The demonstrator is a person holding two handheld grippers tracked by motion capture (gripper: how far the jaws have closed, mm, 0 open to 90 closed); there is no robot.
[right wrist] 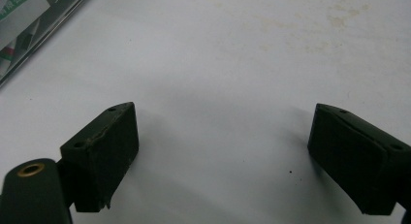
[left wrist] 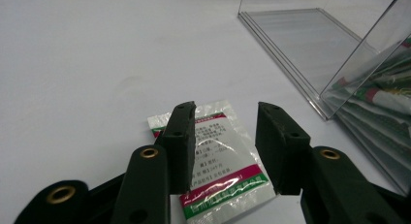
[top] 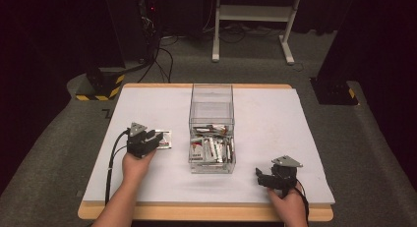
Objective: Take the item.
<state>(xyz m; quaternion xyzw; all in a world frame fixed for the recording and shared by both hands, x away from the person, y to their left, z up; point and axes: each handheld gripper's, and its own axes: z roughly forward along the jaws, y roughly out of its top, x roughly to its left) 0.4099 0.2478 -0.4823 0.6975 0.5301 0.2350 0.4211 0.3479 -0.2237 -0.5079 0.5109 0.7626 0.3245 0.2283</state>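
A clear plastic box (top: 212, 109) stands mid-table with several red, green and white sachets (top: 212, 147) piled in its near end. One more sachet (left wrist: 218, 161) lies flat on the white table left of the box, also in the high view as the sachet (top: 165, 139). My left gripper (left wrist: 225, 132) hovers over it, open, jaws straddling the sachet without closing on it. My right gripper (right wrist: 220, 151) rests low near the table's front right, open wide with bare table between its jaws. In the high view the left gripper (top: 156, 137) and the right gripper (top: 259, 176) each sit in a hand.
The box wall (left wrist: 339, 73) rises right of the left gripper; the box corner (right wrist: 29, 35) lies at the upper left of the right gripper view. The white table top (top: 275, 114) ends in a wooden edge. A white frame (top: 253, 20) and cables stand on the floor beyond.
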